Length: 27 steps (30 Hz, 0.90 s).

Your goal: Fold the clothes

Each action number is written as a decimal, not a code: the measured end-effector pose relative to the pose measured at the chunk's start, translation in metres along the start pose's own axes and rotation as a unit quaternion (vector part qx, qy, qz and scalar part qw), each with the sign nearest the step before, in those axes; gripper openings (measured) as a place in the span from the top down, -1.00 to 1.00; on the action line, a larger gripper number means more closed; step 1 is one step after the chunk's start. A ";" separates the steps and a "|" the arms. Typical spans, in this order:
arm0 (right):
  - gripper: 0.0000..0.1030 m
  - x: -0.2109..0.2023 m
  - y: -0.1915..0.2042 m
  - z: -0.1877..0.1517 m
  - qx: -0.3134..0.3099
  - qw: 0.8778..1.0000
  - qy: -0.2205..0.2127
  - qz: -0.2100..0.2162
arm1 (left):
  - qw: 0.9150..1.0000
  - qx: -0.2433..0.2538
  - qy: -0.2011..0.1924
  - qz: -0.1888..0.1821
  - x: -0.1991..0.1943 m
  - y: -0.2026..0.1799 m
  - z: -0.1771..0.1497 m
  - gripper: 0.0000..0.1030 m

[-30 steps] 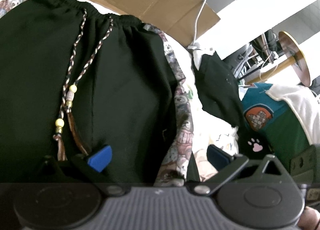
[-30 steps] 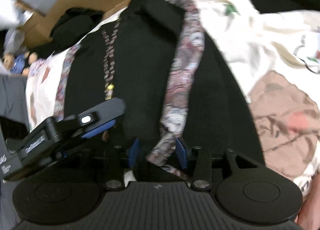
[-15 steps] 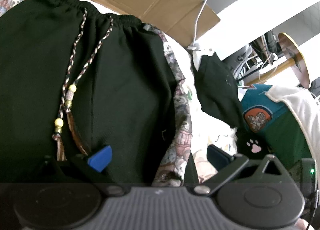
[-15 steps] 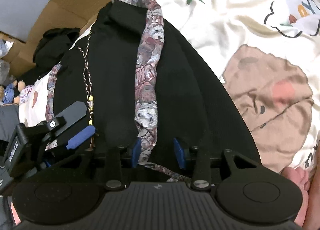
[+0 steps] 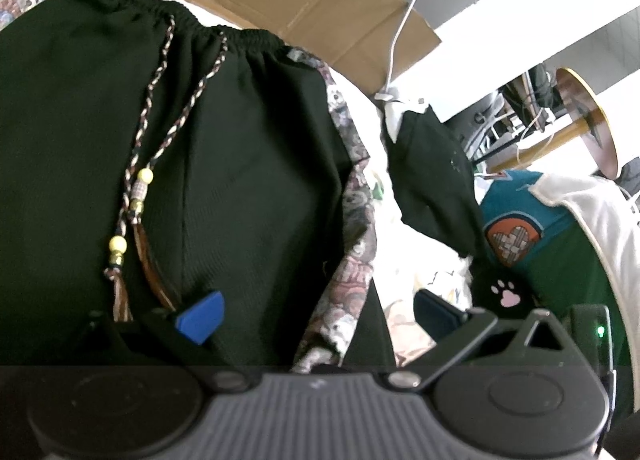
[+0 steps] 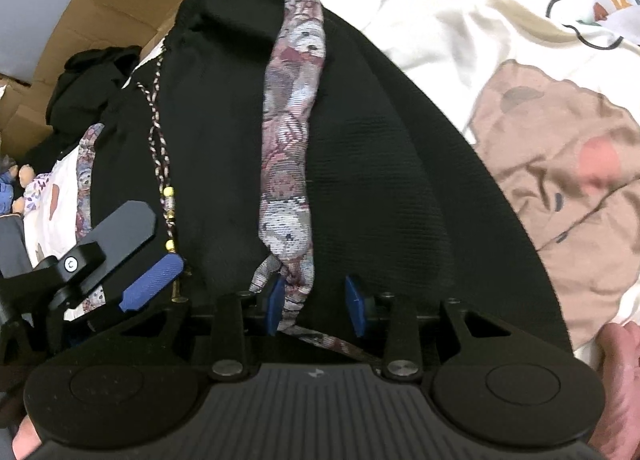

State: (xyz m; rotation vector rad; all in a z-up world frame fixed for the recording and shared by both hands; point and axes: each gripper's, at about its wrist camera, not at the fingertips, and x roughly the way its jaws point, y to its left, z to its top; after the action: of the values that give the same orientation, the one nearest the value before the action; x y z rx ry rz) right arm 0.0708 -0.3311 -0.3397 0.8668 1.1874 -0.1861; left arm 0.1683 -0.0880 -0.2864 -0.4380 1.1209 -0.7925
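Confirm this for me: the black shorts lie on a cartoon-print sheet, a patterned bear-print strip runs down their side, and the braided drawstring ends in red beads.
Not quite. The beads on the braided drawstring are pale yellow, not red; the left wrist view shows them best. The rest holds: the black shorts lie on the cartoon-print sheet, and the patterned bear-print strip runs down their side.

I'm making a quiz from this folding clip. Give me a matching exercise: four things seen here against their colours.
Things:
1. shorts
2. drawstring beads
3. paw print
4. cardboard

Colours:
a. brown
b. pink
c. black
d. yellow

Pairs: 1-c, 2-d, 3-b, 4-a
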 end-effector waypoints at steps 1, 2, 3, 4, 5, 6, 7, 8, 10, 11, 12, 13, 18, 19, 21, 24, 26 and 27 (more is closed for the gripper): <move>0.26 0.001 0.002 0.000 -0.001 1.000 0.001 0.001 | 1.000 -0.001 -0.001 -0.001 0.000 0.000 0.000 -0.99; 0.26 0.002 0.004 0.000 -0.001 1.000 0.002 0.002 | 1.000 -0.002 -0.001 -0.001 -0.001 0.000 0.001 -0.99; 0.27 0.005 0.006 -0.001 -0.001 1.000 0.003 0.001 | 1.000 -0.003 -0.001 -0.002 -0.001 0.001 0.001 -0.99; 0.26 0.007 0.007 -0.001 0.001 1.000 0.004 0.000 | 1.000 -0.003 -0.002 -0.002 -0.001 0.001 0.001 -0.99; 0.26 0.008 0.007 -0.001 0.003 1.000 0.005 0.000 | 1.000 -0.004 -0.003 -0.002 -0.002 0.001 0.000 -0.99; 0.27 0.010 0.007 -0.001 0.006 1.000 0.006 0.000 | 1.000 -0.005 -0.004 -0.002 -0.002 0.001 0.000 -0.99; 0.27 0.012 0.008 -0.002 0.010 1.000 0.006 0.000 | 1.000 -0.005 -0.004 -0.002 -0.003 0.001 0.000 -0.99; 0.27 0.014 0.008 -0.002 0.012 1.000 0.006 -0.001 | 1.000 -0.007 -0.005 -0.002 -0.003 0.002 0.001 -0.99; 0.27 0.018 0.008 -0.002 0.017 1.000 0.005 -0.002 | 1.000 -0.008 -0.005 -0.003 -0.003 0.002 0.001 -0.99; 0.31 0.019 0.007 -0.002 0.022 1.000 0.003 -0.002 | 1.000 -0.008 -0.005 -0.003 -0.003 0.002 0.001 -0.99; 0.35 0.020 0.007 -0.002 0.026 1.000 0.001 -0.001 | 1.000 -0.009 -0.005 -0.003 -0.003 0.003 0.001 -0.99; 0.46 0.021 0.006 -0.002 0.028 1.000 0.000 -0.001 | 1.000 -0.009 -0.005 -0.004 -0.003 0.003 0.001 -0.99; 0.84 0.022 0.007 0.001 0.017 1.000 -0.002 -0.003 | 1.000 -0.012 -0.007 -0.002 -0.002 0.002 0.002 -0.99; 0.84 0.021 0.008 0.001 0.011 1.000 -0.002 -0.002 | 1.000 -0.013 -0.008 -0.001 -0.001 0.000 0.002 -0.99; 0.86 0.014 0.008 0.004 -0.003 1.000 -0.002 0.000 | 1.000 -0.014 -0.007 0.001 0.000 0.001 0.002 -0.99; 0.87 -0.001 0.008 0.009 -0.023 1.000 -0.006 -0.003 | 1.000 -0.014 -0.005 0.000 0.001 0.001 0.002 -0.99; 0.88 -0.016 0.005 0.014 -0.037 0.999 -0.011 -0.010 | 1.000 -0.012 -0.004 0.000 0.001 0.000 0.002 -0.99; 0.88 -0.025 0.003 0.017 -0.044 0.999 -0.014 -0.016 | 1.000 -0.011 -0.002 0.000 0.002 0.000 0.002 -0.99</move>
State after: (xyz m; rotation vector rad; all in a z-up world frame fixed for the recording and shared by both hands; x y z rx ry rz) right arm 0.0747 -0.3485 -0.3149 0.7656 1.1764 -0.1699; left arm 0.1703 -0.0897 -0.2867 -0.4582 1.1259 -0.7790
